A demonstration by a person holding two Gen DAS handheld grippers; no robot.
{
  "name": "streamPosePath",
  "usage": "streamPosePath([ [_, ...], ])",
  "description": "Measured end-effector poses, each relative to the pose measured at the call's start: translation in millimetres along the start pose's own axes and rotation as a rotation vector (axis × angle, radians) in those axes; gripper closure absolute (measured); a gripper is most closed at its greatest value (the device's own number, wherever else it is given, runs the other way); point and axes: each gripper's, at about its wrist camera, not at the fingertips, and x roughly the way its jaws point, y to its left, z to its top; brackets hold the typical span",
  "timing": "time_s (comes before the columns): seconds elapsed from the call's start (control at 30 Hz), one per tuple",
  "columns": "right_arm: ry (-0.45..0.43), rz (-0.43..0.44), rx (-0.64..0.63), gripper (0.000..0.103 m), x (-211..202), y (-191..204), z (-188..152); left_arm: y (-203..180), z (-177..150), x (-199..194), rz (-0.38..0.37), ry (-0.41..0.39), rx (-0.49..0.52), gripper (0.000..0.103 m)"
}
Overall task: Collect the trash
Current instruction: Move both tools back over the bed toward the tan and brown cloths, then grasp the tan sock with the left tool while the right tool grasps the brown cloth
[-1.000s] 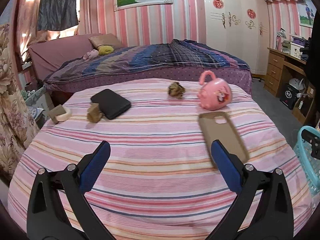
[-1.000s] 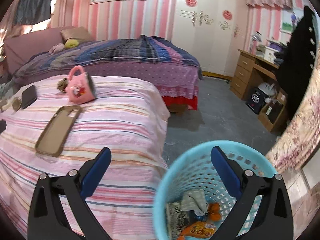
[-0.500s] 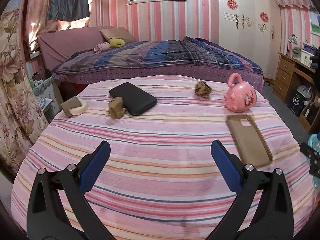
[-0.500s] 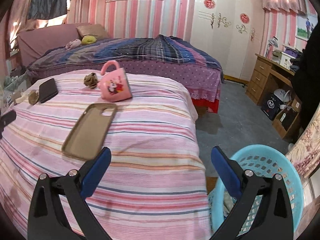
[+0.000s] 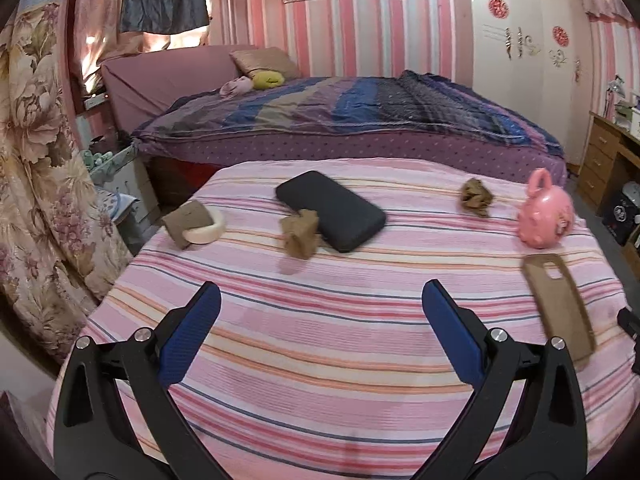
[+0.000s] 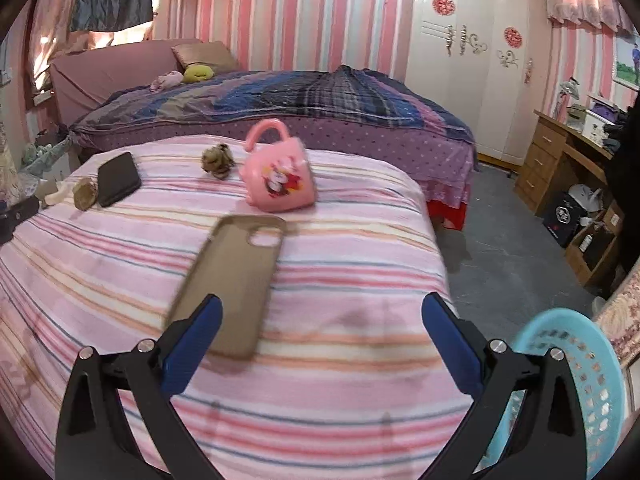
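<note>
Three brown crumpled paper wads lie on the pink striped bed (image 5: 320, 344): one (image 5: 300, 232) beside a black phone (image 5: 332, 210), one (image 5: 186, 220) at the left edge against a white tape roll (image 5: 206, 232), one (image 5: 476, 196) near a pink mug (image 5: 546, 216). My left gripper (image 5: 320, 320) hovers open and empty over the bed, short of the middle wad. In the right wrist view the far wad (image 6: 218, 160) sits left of the pink mug (image 6: 278, 178). My right gripper (image 6: 320, 328) is open and empty above the bed's near right part. The blue basket (image 6: 580, 380) stands at lower right.
A brown phone case (image 6: 236, 280) lies just ahead of the right gripper's left finger, also seen in the left view as the phone case (image 5: 560, 304). A second bed (image 5: 360, 120) lies behind. A wooden desk (image 6: 568, 172) and floor clutter stand at right. A floral curtain (image 5: 36, 184) hangs left.
Both grippers have swung left toward the bed. The basket has slid from under the right gripper to the lower right corner. The left view now centres on the phone and middle wad.
</note>
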Motion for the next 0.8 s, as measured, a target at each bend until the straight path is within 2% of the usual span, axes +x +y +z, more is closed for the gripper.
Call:
streamPosePath([
  [0.1,-0.007,0.013,-0.028,0.005,9.2,14.2,10.7,6.8,0.2,11.6,0.021,0.026,0.011,0.006],
  [0.2,-0.015,0.035,-0.090,0.005,24.6,34.7,29.8,4.2,-2.3,26.4,0.058,0.054,0.069,0.006],
  [0.37,-0.023,0.076,-0.111,0.005,42.5,52.8,50.2,3.9,-1.6,51.4,0.103,0.077,0.134,0.006],
  [0.47,-0.022,0.114,-0.122,0.005,53.0,63.8,60.9,14.4,5.3,63.7,0.101,0.097,0.095,0.006],
  [0.67,-0.020,0.140,-0.186,0.005,73.8,92.2,75.0,41.2,18.7,86.8,0.053,0.132,-0.069,0.006],
  [0.8,-0.018,0.139,-0.198,0.005,86.3,101.6,81.5,45.6,19.0,104.6,0.047,0.135,-0.097,0.007],
])
